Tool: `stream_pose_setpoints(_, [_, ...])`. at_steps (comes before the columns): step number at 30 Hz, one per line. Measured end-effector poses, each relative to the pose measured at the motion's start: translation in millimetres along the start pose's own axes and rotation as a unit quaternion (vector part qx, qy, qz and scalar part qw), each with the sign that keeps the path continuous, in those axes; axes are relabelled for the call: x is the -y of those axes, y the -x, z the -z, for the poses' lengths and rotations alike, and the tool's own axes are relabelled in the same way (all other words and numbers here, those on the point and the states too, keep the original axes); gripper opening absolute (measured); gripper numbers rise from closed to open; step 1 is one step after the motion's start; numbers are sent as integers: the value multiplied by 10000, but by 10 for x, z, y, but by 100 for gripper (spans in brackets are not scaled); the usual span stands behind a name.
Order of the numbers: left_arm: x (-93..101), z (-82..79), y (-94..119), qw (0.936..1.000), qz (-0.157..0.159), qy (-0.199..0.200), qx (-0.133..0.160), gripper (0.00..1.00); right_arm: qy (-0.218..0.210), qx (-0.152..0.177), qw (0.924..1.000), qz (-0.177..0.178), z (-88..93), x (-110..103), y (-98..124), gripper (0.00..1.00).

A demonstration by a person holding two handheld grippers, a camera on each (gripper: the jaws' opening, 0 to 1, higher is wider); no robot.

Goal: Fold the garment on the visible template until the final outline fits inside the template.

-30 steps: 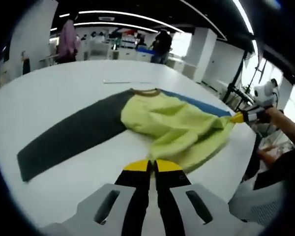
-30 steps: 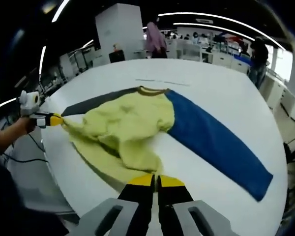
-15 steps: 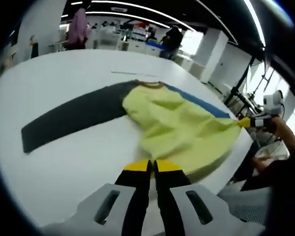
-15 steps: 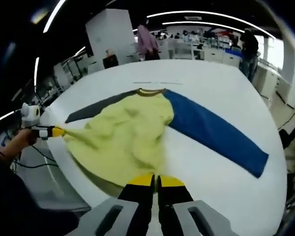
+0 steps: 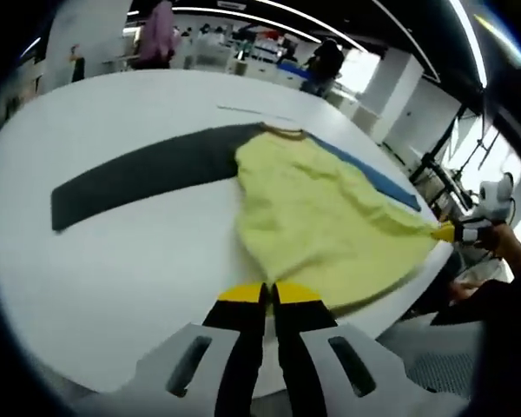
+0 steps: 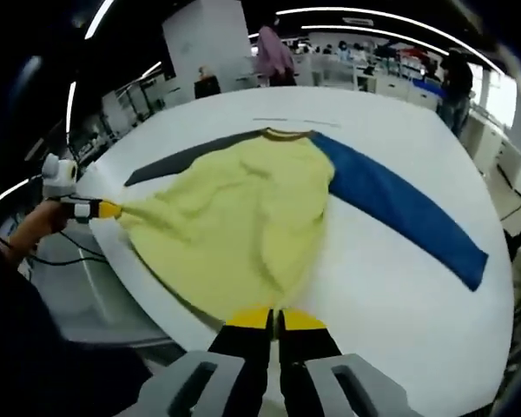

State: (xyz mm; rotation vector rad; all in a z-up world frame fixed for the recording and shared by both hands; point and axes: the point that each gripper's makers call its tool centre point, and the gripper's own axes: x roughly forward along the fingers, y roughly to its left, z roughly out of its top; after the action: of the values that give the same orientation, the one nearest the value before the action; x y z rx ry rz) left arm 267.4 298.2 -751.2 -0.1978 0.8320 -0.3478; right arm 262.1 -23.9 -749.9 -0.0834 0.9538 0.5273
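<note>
Both grippers pinch the shirt's bottom hem at the near edge of the white table [image 5: 113,278]. Left gripper [image 5: 269,294] has its yellow-tipped jaws together on one hem corner; right gripper [image 6: 275,320] has its jaws together on the other. The shirt [image 6: 243,221] lies flat with its yellow body stretched between them, brown collar [image 6: 286,134] toward the far edge. Its dark grey sleeve [image 5: 143,174] and blue sleeve [image 6: 399,208] spread out toward opposite sides. People stand at desks well beyond the table.

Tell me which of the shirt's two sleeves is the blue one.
The blue sleeve runs out from the collar toward the right of the right gripper view; the other sleeve, opposite it, is dark grey.
</note>
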Motion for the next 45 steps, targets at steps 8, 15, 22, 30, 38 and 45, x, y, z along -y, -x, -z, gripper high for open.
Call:
stream_pose_setpoints(8, [-74, 250, -38, 9991, -130, 3, -404, 1, -328, -366, 9984, 264, 384, 177, -190, 0])
stream_pose_setpoints(15, [-46, 374, -38, 9974, -63, 163, -700, 1, -715, -302, 9966, 277, 387, 259, -180, 0])
stream_pose_setpoints(22, [-46, 484, -60, 9952, -131, 9, -974, 1, -779, -390, 9959, 235, 468, 251, -208, 0])
stream_pose_setpoints(30, [-58, 542, -54, 9946, -138, 81, -1029, 1, -963, -352, 9944, 264, 484, 302, -184, 0])
stream_pose_setpoints(38, [-83, 622, -61, 9927, -135, -156, -1189, 1, -1005, -469, 9936, 237, 551, 266, -175, 0])
stream_pose_setpoints(45, [-118, 621, -54, 9923, -155, -264, -1197, 2, -1066, -436, 9931, 215, 541, 266, -168, 0])
